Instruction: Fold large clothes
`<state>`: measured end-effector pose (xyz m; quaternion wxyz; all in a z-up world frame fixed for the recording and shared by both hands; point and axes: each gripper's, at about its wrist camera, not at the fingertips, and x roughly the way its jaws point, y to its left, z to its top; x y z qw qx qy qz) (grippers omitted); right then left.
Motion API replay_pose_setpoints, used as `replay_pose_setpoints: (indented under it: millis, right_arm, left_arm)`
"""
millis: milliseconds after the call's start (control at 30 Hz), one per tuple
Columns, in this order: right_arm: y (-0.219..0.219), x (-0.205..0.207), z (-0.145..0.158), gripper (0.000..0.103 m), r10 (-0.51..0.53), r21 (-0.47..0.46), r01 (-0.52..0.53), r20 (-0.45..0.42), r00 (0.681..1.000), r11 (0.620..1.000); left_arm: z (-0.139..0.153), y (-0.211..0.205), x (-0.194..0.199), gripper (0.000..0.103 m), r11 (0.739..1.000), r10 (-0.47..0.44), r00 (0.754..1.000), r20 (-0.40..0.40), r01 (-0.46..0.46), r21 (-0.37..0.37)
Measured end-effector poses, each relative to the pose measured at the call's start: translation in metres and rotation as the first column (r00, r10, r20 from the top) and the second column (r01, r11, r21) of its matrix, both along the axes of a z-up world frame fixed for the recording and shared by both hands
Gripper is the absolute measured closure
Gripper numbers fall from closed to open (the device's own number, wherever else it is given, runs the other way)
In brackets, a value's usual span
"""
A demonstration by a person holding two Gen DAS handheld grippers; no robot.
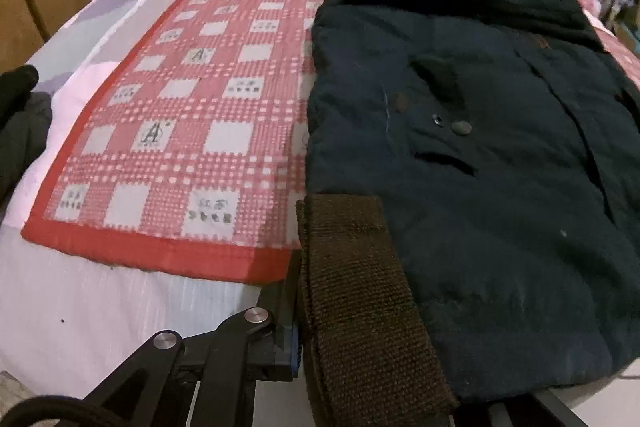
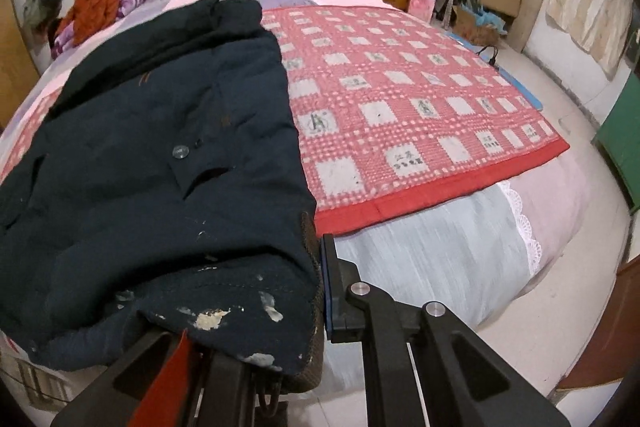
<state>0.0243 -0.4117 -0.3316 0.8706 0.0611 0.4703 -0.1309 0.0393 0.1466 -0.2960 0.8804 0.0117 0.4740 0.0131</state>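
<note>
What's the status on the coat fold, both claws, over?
Left claw shut on the coat's brown knit hem band. Right claw shut on the hem's other corner. Dark coat flat on the red checked mat. Nothing in the way.

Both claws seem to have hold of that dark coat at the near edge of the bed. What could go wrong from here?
The left claw is clamped on the brown ribbed cuff, not the thick body of the dark coat, so the sleeve may stretch or slip free when lifted. The right claw pinches only the hem edge, so the heavy coat might sag unevenly and fold crooked. Dragging it could also rumple the red checked mat.
</note>
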Motion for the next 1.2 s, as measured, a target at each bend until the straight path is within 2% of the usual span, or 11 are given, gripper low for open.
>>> replay_pose_setpoints:
  millis: [233, 433, 500, 567, 633, 700, 733, 767, 933, 1033, 1200]
  right_arm:
    - [0.003, 0.004, -0.029, 0.092, 0.027, -0.020, -0.028, -0.048, 0.998, 0.999]
    - [0.002, 0.010, -0.052, 0.088, 0.026, -0.032, -0.030, -0.091, 0.995, 0.999]
    - [0.004, 0.013, -0.055, 0.086, 0.018, -0.063, -0.025, -0.098, 0.995, 0.998]
    - [0.004, 0.014, -0.059, 0.085, 0.012, -0.063, -0.018, -0.098, 0.995, 0.998]
    - [-0.004, 0.011, -0.060, 0.084, 0.007, 0.020, -0.006, -0.059, 0.998, 1.000]
    - [-0.012, 0.007, -0.063, 0.085, -0.002, 0.071, 0.005, -0.050, 0.999, 0.997]
    - [-0.012, 0.006, -0.064, 0.085, 0.008, 0.074, -0.004, -0.054, 0.998, 0.997]
    - [-0.011, 0.006, -0.064, 0.085, 0.017, 0.071, -0.013, -0.059, 0.998, 0.997]
    - [-0.012, 0.005, -0.056, 0.091, 0.036, 0.099, -0.031, -0.056, 0.998, 0.995]
    - [-0.009, 0.000, -0.039, 0.092, 0.047, 0.075, -0.044, -0.030, 0.998, 0.996]
    - [-0.007, -0.008, -0.004, 0.094, 0.068, 0.057, -0.069, 0.016, 0.998, 0.996]
  left_arm:
    - [-0.032, -0.003, 0.006, 0.089, 0.999, 0.018, 0.998, -0.058, -0.015, 0.043]
    - [-0.047, -0.007, 0.014, 0.082, 0.997, 0.036, 0.998, -0.055, -0.032, 0.077]
    - [-0.050, -0.011, 0.017, 0.071, 0.994, 0.038, 0.998, -0.051, -0.033, 0.102]
    - [-0.053, -0.010, 0.020, 0.047, 0.988, 0.069, 0.996, -0.051, -0.061, 0.140]
    - [-0.055, -0.007, 0.019, 0.045, 0.987, 0.083, 0.996, -0.045, -0.076, 0.139]
    - [-0.055, -0.004, 0.019, 0.055, 0.992, 0.081, 0.995, -0.054, -0.076, 0.100]
    - [-0.056, -0.004, 0.018, 0.080, 0.996, 0.070, 0.995, -0.067, -0.066, 0.060]
    - [-0.056, -0.003, 0.019, 0.091, 0.999, 0.052, 0.995, -0.085, -0.053, -0.004]
    - [-0.042, -0.002, 0.014, 0.092, 0.997, 0.048, 0.996, -0.070, -0.052, -0.060]
    - [-0.017, 0.005, -0.001, 0.094, 0.994, 0.058, 0.998, -0.028, -0.060, -0.090]
    - [0.018, -0.001, -0.016, 0.094, 0.995, -0.003, 1.000, 0.014, 0.005, -0.098]
